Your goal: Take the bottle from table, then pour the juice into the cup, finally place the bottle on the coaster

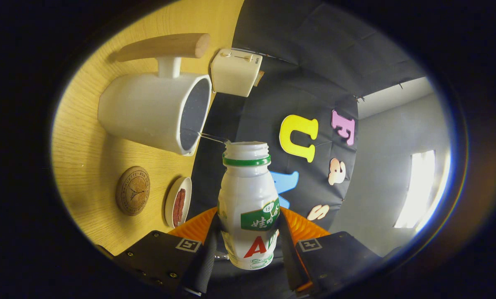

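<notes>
Gripper (248, 243): at the bottom middle of the frame, with its jaws closed tight on the bottle, one on each side of its lower half.

Bottle (249, 199): small and white, with a green ring under its neck and a green and red label. It has no cap. It sits in the middle of the frame, between the jaws. The whole view is turned on its side, so the bottle is tipped over (its open mouth points toward the cup).

Juice (212, 137): a thin stream runs from the bottle's mouth up and left to the rim of the cup.

Cup (154, 111): big and white, with a wooden handle, in the upper left of the frame. Its open mouth faces the bottle.

Coaster (132, 190): a round brown disc with a stamped pattern, lower left, below the cup and well apart from the bottle.

Small dish (178, 202): white, with something reddish in it, just right of the coaster.

Toaster (235, 72): cream coloured, top middle, next to the cup's rim.

Surface (88, 158): light wood, on the left side; the cup, coaster, dish and toaster all stand on it.
</notes>
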The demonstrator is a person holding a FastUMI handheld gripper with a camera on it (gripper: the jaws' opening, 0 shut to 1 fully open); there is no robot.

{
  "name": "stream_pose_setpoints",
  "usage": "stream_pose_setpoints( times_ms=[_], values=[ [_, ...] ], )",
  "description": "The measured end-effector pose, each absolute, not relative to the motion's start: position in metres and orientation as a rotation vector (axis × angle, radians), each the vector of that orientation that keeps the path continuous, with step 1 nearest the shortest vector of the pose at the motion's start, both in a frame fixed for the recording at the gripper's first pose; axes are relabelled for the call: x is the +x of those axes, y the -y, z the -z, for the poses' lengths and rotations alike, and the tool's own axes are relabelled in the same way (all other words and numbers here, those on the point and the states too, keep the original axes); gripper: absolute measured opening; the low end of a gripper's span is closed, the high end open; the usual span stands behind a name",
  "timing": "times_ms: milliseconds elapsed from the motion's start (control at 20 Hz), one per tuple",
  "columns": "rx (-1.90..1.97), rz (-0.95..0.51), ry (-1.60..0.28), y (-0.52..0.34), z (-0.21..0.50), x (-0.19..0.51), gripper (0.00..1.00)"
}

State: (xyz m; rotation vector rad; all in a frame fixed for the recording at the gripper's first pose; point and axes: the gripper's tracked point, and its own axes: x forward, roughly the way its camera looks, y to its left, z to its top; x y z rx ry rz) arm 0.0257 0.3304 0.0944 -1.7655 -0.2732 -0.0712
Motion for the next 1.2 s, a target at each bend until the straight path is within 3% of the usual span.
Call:
stream_pose_setpoints(
  times_ms=[1200],
  values=[
    [-1.877, 0.089, 0.341, -0.337, -0.098, 0.0213, 0.7]
  ],
)
